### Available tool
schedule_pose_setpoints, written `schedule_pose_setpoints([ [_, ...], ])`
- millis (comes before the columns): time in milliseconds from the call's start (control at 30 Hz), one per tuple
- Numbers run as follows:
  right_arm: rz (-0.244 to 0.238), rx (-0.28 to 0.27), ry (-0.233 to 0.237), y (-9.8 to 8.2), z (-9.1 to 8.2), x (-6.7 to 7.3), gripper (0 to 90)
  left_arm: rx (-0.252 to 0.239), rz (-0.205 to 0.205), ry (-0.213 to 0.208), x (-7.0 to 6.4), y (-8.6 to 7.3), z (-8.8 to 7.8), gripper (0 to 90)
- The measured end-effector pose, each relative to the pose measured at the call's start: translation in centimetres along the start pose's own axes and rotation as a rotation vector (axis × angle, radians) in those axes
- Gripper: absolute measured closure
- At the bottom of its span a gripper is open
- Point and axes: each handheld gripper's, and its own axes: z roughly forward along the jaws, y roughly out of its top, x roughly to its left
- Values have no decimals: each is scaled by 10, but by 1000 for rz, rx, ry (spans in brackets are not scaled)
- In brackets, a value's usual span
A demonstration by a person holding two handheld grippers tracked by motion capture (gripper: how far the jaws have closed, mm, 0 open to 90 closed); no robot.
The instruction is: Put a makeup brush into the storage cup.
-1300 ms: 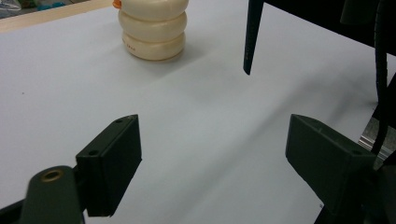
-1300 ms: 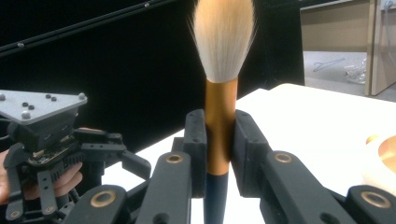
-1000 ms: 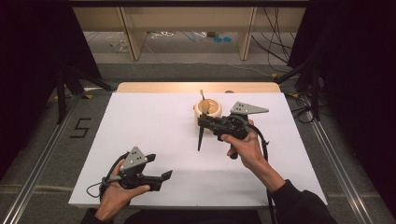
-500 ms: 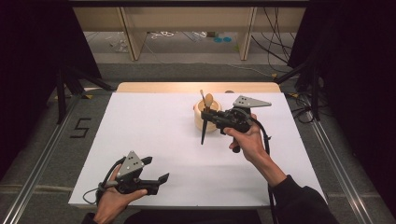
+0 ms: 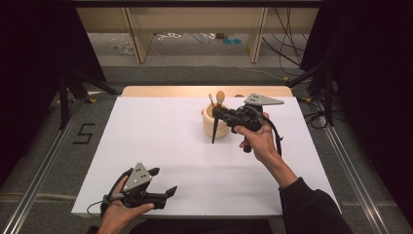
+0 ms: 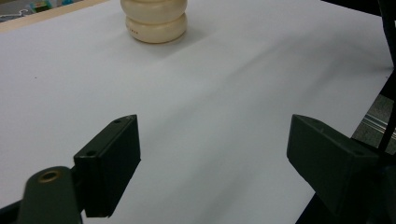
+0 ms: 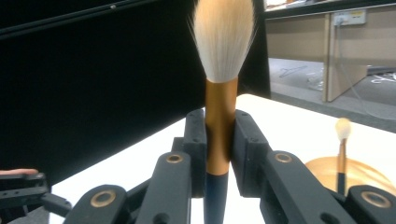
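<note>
My right gripper (image 5: pixel 223 115) is shut on a makeup brush (image 5: pixel 215 130) and holds it above the white table (image 5: pixel 146 126), beside a cream wooden cup (image 5: pixel 215 127). The brush stands nearly upright, its pale bristles (image 7: pixel 223 37) up and its dark handle pointing down in front of the cup. In the right gripper view the pads clamp the gold ferrule (image 7: pixel 219 135). A second, smaller brush (image 7: pixel 342 140) stands in the cup (image 7: pixel 327 170). My left gripper (image 5: pixel 163 184) is open and low near the table's front edge, its fingers (image 6: pixel 112 158) wide apart with nothing between them, facing the cup (image 6: pixel 154 21).
A wooden strip (image 5: pixel 204 90) edges the table's far side. Beyond it stand wooden shelf frames (image 5: pixel 136 34) with cables on the floor. Black curtains hang on both sides. Metal rails (image 5: pixel 44 170) run along the floor, with a "5" mark (image 5: pixel 83 132) at the left.
My right gripper has carried the brush up and back toward the cup. The left hand has barely shifted near the front edge.
</note>
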Motion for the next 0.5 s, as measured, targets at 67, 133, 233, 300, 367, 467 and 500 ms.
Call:
schedule_pose_setpoints([
  [67, -3, 7, -18, 3, -2, -5, 777, 7, 10, 7, 1, 0, 0, 173],
  [133, -6, -11, -26, 5, -1, -8, 777, 9, 4, 7, 1, -1, 0, 173],
  [233, -7, -22, -39, 8, -1, -12, 777, 9, 5, 11, 1, -1, 0, 174],
  [300, 3, -26, -42, 11, -1, -14, 777, 9, 6, 11, 1, -1, 0, 174],
  [367, 2, -31, -53, 13, -1, -18, 778, 9, 5, 10, 1, -1, 0, 174],
  [467, 4, -46, -63, 16, 1, -22, 777, 10, 8, 9, 1, -1, 0, 174],
  [500, 2, -44, -68, 18, 1, -24, 777, 8, 6, 8, 0, -1, 0, 174],
])
